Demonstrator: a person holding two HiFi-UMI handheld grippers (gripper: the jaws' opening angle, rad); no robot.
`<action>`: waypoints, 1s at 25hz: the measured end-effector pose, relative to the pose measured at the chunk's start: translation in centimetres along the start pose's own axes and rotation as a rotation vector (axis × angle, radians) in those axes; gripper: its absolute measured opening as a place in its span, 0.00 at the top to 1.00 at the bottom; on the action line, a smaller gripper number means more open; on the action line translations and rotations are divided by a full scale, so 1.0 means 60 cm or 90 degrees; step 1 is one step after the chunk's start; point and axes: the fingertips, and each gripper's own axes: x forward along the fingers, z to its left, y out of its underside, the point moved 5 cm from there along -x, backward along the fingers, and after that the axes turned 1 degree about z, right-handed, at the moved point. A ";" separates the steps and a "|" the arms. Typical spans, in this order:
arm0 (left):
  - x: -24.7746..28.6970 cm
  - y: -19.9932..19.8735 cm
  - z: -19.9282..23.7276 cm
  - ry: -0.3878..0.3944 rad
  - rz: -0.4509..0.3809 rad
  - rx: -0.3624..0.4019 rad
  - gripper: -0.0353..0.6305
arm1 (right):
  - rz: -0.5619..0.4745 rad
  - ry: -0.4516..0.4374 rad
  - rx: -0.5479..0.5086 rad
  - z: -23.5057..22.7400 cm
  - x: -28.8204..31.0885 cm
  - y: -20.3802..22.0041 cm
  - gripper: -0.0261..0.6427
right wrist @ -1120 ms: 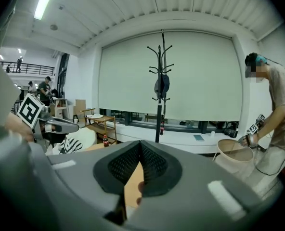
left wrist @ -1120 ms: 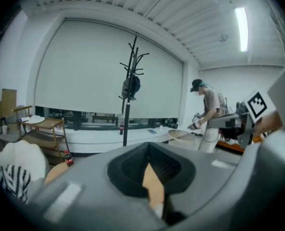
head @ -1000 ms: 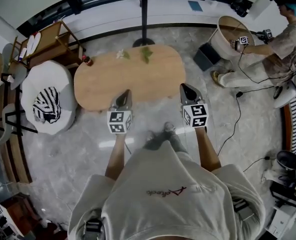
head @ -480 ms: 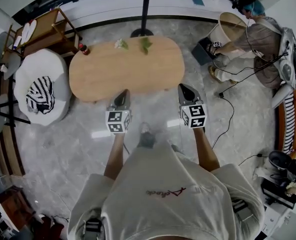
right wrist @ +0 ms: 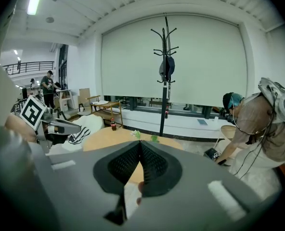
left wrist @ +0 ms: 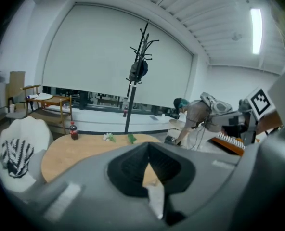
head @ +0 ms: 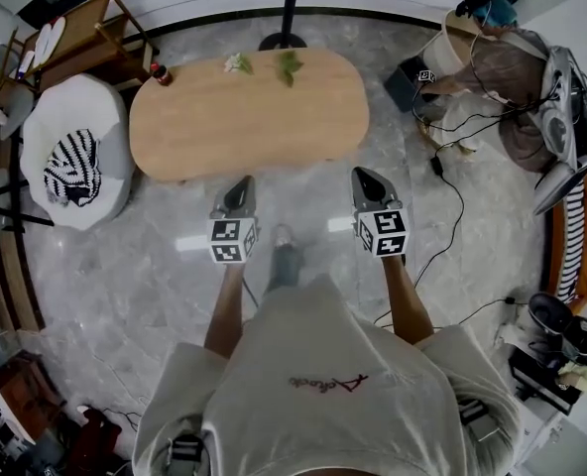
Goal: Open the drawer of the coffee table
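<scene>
While left gripper [head: 242,184] and right gripper [head: 359,176] hang short of oval coffee table [head: 244,117] at 12 o'clock, both jaw pairs pressed together, nothing between. Step, judged: approach. Drawer not visible from above. Next: get low, find drawer front, spread jaws.

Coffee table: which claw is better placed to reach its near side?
Probably left: the left claw sits before the near side of the coffee table; the right claw is by its rounded end.
</scene>
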 end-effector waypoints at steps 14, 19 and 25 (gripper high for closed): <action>-0.028 0.156 -0.065 -0.044 0.079 0.002 0.94 | 0.048 -0.042 0.061 -0.010 -0.029 0.191 0.95; -0.026 0.218 -0.075 -0.051 0.091 -0.004 0.94 | 0.063 -0.049 0.072 -0.008 -0.028 0.266 0.95; 0.000 0.309 -0.085 -0.054 0.100 -0.011 0.94 | 0.078 -0.060 0.071 -0.009 -0.010 0.359 0.95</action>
